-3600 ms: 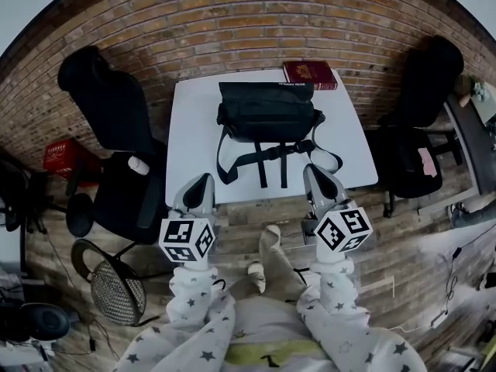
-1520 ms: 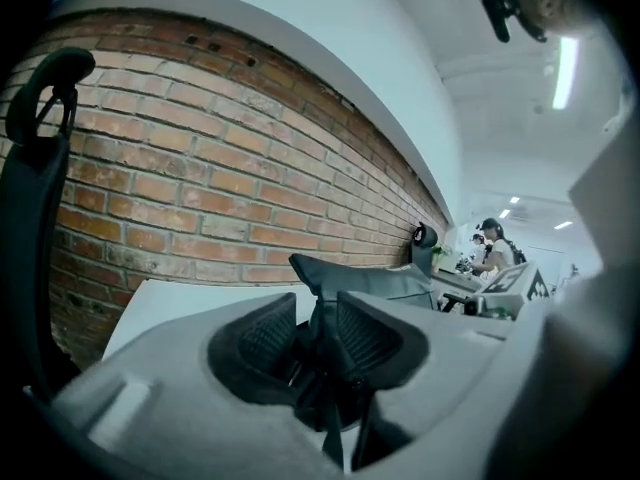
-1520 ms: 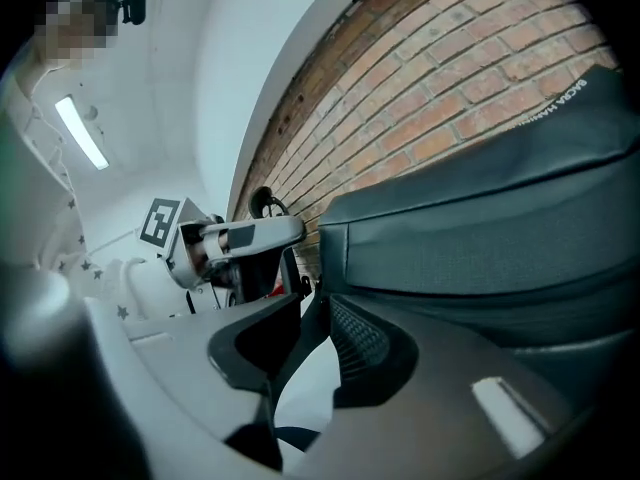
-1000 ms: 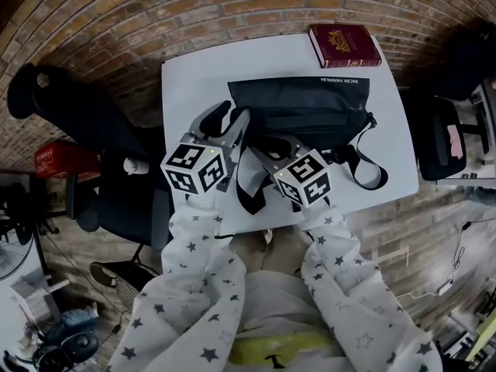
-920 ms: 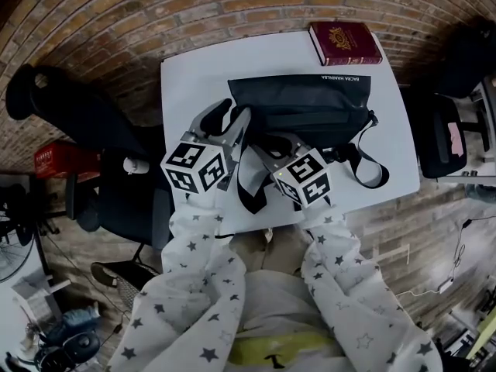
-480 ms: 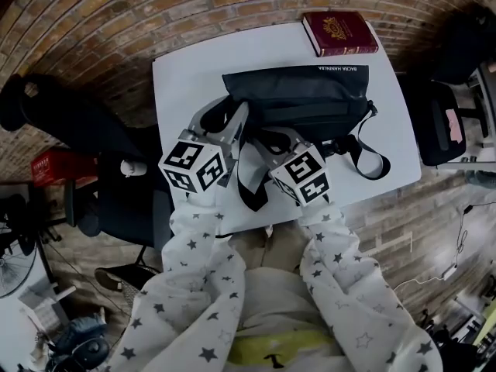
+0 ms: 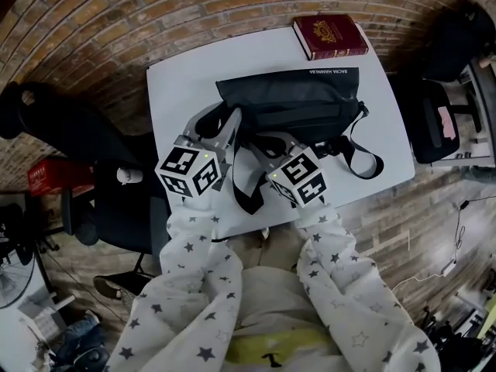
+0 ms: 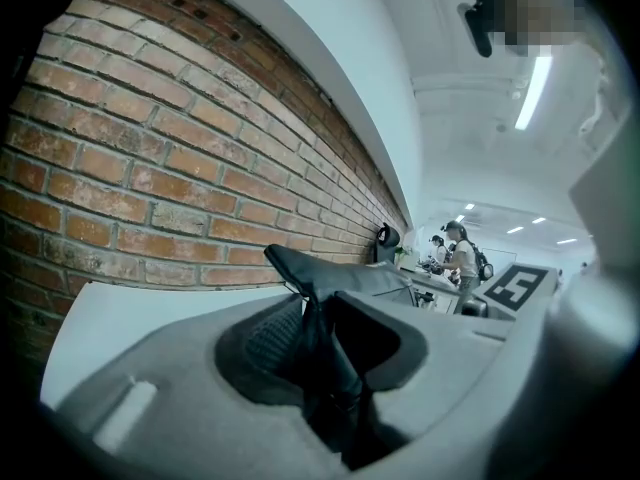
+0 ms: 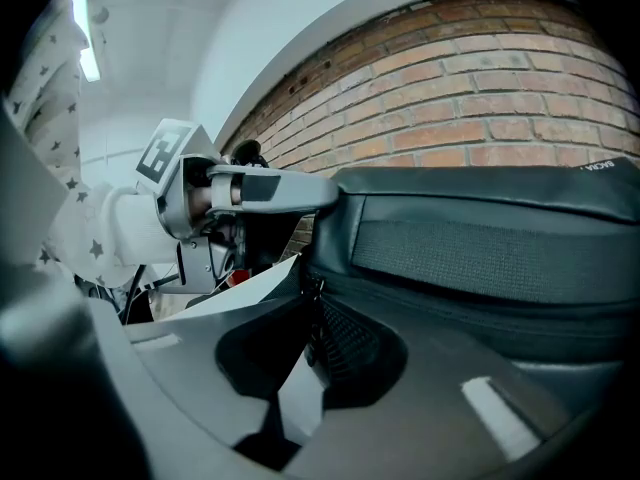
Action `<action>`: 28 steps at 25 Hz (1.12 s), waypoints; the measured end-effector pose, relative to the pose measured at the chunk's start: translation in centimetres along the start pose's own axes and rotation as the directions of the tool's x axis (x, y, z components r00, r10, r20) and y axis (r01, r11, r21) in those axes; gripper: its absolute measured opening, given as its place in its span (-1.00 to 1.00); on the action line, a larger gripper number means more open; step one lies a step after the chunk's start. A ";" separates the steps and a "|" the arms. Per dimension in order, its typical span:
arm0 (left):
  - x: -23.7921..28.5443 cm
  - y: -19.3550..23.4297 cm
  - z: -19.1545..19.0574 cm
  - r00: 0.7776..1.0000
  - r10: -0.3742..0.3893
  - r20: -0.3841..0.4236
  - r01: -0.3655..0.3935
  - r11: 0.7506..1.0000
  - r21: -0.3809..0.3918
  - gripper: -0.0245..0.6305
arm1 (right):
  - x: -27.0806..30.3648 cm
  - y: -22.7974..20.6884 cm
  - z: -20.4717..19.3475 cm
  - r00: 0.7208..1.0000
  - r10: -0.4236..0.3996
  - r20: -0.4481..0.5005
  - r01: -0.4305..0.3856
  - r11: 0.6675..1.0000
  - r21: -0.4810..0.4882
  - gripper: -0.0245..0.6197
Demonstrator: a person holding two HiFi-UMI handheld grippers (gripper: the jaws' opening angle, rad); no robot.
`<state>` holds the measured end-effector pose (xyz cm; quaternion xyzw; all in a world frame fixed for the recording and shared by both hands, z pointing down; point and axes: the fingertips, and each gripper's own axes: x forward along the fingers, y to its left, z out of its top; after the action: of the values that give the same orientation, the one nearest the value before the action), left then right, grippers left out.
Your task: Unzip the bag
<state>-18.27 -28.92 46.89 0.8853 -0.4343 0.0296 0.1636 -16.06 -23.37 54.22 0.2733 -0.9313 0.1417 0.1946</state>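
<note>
A black bag (image 7: 310, 103) lies on the white table (image 7: 178, 76), its straps (image 7: 248, 196) trailing toward the near edge. My left gripper (image 7: 219, 121) is at the bag's left end. In the left gripper view its jaws (image 8: 315, 318) are closing and pinch the bag's black fabric corner (image 8: 330, 278). My right gripper (image 7: 273, 139) is at the bag's front, just right of the left one. Its jaws (image 9: 310, 343) are closing with the zipper pull (image 9: 314, 313) between them, and a sliver of table still shows through the gap. The left gripper's finger (image 9: 270, 190) reaches in over the bag (image 9: 480, 258).
A red book (image 7: 329, 36) lies at the table's far right corner, behind the bag. Black office chairs stand to the left (image 7: 85, 138) and right (image 7: 442, 115) of the table. A brick wall (image 8: 150, 168) runs along the table's far side.
Both grippers have come up from in front of the table to the bag's left end. Over the last second they have held their places there while the head view shifted slightly.
</note>
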 end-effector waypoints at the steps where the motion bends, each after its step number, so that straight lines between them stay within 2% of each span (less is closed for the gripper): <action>1: 0.0 0.0 0.0 1.000 0.001 0.000 -0.001 1.000 0.002 -0.62 | -0.1 0.0 0.0 1.000 -0.001 -0.002 0.001 1.000 0.000 -0.80; 9: -0.1 0.7 -0.1 1.000 0.026 -0.002 -0.026 0.999 0.019 -0.62 | -0.2 -0.8 -0.1 0.999 -0.013 -0.034 0.013 1.000 -0.010 -0.81; 17: -0.2 0.6 0.0 0.995 0.101 0.011 -0.102 0.995 0.013 -0.62 | -1.2 -1.0 0.0 0.998 0.027 -0.055 -0.029 0.999 -0.045 -0.81; 28: -0.3 0.8 0.0 0.984 0.175 0.021 -0.176 0.984 0.008 -0.62 | -2.5 -2.8 -0.5 0.998 0.001 -0.064 -0.003 0.999 -0.033 -0.81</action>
<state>-19.04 -29.15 47.06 0.8447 -0.5120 0.0374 0.1516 -12.42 -24.33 54.00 0.2644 -0.9271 0.1352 0.2285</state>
